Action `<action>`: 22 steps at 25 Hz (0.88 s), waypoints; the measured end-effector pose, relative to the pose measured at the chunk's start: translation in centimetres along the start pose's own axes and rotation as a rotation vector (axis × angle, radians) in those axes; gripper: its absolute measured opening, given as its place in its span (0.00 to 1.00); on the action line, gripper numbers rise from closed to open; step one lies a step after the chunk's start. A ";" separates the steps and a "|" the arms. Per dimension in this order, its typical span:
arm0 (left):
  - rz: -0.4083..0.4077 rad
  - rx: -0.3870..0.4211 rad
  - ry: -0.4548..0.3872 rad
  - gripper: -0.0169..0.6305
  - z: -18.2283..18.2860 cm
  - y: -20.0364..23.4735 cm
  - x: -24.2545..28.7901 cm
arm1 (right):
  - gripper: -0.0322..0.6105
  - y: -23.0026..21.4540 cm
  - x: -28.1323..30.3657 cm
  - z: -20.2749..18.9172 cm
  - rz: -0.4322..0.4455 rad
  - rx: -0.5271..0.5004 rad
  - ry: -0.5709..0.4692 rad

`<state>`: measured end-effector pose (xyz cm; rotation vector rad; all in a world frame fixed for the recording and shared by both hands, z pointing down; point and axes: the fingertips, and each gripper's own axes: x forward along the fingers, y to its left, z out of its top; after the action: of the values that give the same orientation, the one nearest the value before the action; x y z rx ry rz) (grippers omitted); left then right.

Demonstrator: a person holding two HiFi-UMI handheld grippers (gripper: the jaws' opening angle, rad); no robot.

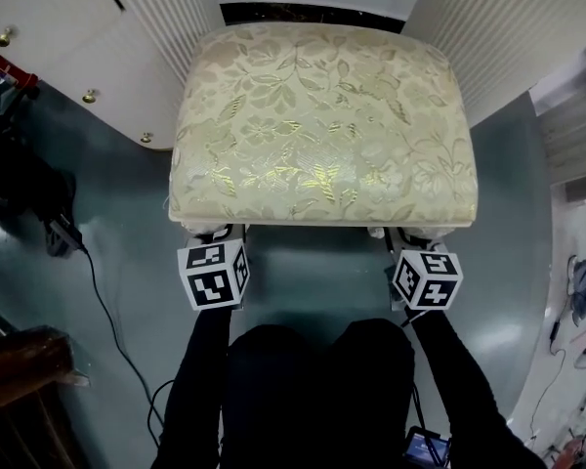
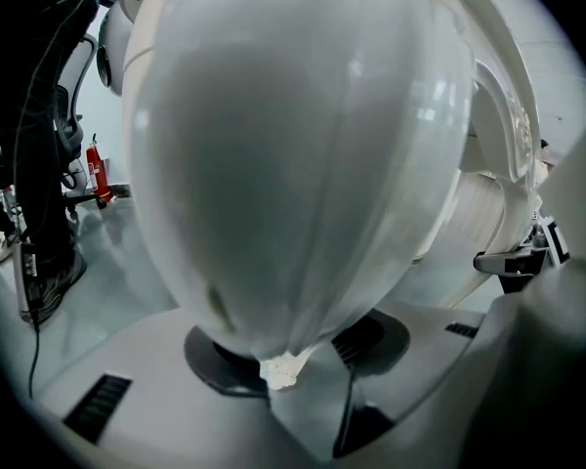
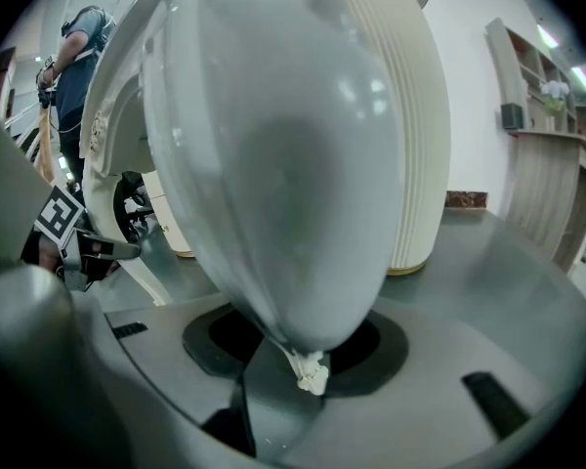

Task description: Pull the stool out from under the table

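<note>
The stool (image 1: 322, 125) stands on the grey floor (image 1: 127, 203) between the counter's fluted pedestals (image 1: 176, 8), its far edge at the dark recess. It looks fairly heavy, with a rigid frame and a soft top, so the stiff but slick legs are probably the best hold. The cushion is cream with a gold-green leaf pattern. The left tool (image 1: 220, 233) is clenched on the glossy white near-left leg (image 2: 293, 164), the right tool (image 1: 408, 237) on the near-right leg (image 3: 293, 164).

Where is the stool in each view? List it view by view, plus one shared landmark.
Head view: the stool fills the upper centre, seat up.
Left gripper view: its glossy white leg fills the centre.
Right gripper view: another glossy white leg fills the centre.
Shared landmark: the ribbed white table base.
</note>
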<state>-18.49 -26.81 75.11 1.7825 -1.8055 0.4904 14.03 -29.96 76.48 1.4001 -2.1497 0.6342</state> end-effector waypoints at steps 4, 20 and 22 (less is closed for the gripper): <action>0.003 0.004 -0.002 0.31 0.1 0.0 0.0 | 0.31 0.0 0.0 0.1 -0.002 0.007 0.004; 0.097 0.016 0.108 0.32 -1.8 0.3 -0.7 | 0.33 -0.1 -1.2 -0.5 -0.117 -0.005 0.092; 0.109 0.001 0.144 0.32 -2.3 0.4 -1.1 | 0.33 0.0 -1.8 -0.8 -0.127 -0.001 0.124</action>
<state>-18.59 -24.52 76.30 1.6120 -1.8077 0.6461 14.82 -28.18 75.95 1.4449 -1.9481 0.6533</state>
